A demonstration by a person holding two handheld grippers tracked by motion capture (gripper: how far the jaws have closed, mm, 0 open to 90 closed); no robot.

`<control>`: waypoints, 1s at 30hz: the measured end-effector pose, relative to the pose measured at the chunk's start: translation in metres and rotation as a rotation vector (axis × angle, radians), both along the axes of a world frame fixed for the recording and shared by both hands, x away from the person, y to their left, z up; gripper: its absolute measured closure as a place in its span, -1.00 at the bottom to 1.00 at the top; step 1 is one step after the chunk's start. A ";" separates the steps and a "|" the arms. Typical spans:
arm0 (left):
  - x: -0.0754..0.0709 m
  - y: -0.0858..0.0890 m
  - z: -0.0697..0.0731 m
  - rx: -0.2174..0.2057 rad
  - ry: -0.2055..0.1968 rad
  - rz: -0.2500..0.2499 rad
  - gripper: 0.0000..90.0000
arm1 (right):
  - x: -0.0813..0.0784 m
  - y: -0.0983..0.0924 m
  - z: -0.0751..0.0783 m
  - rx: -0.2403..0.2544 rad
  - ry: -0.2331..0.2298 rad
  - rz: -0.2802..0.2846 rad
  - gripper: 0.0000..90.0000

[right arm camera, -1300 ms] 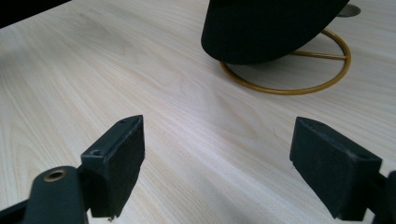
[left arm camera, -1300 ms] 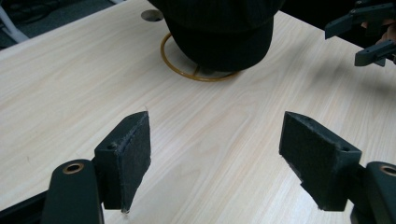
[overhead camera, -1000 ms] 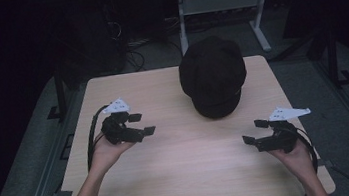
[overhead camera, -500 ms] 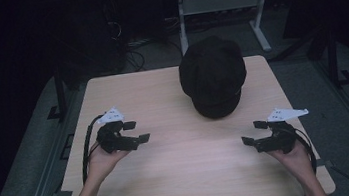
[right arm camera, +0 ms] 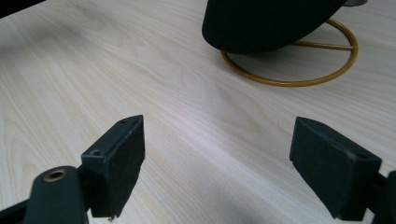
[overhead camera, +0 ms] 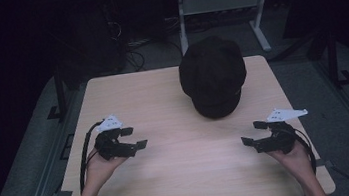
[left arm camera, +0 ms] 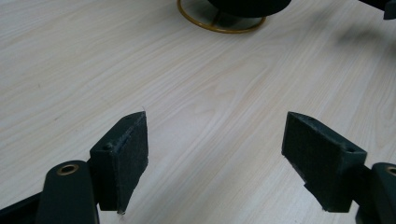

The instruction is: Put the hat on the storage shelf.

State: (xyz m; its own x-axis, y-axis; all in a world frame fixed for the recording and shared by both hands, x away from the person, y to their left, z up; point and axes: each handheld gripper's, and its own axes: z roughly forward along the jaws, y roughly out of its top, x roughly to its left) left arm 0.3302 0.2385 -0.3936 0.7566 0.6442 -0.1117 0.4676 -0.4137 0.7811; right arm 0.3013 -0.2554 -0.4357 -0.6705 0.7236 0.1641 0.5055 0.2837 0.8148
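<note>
A black fabric cap (overhead camera: pixel 213 75) sits toward the far side of the pale wooden table (overhead camera: pixel 173 189). From above it seems to rest flat; the right gripper view shows it raised on a thin gold wire ring stand (right arm camera: pixel 299 70), which touches the tabletop. The left gripper (overhead camera: pixel 134 138) is near and left of the cap, the right gripper (overhead camera: pixel 252 132) near and right of it. Both hold nothing, jaws spread wide apart just above bare wood.
</note>
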 end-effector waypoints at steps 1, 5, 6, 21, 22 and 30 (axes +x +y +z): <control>-0.002 0.002 -0.002 0.004 -0.002 0.002 -0.50 | 0.000 0.000 0.000 -0.003 0.000 0.001 -0.60; -0.005 0.006 -0.006 0.007 -0.006 0.010 -0.50 | 0.000 0.001 0.000 -0.005 0.001 0.001 -0.60; -0.005 0.006 -0.006 0.007 -0.006 0.010 -0.50 | 0.000 0.001 -0.001 -0.006 0.001 0.002 -0.60; -0.020 0.017 -0.029 -0.046 -0.003 0.037 -0.50 | -0.001 0.005 -0.003 -0.017 0.000 0.021 -0.60; -0.021 0.017 -0.030 -0.042 -0.005 0.036 -0.50 | -0.001 0.005 -0.003 -0.017 0.000 0.021 -0.60; -0.024 0.021 -0.036 -0.075 -0.019 0.051 -0.52 | -0.001 0.011 -0.003 -0.034 -0.006 0.040 -0.60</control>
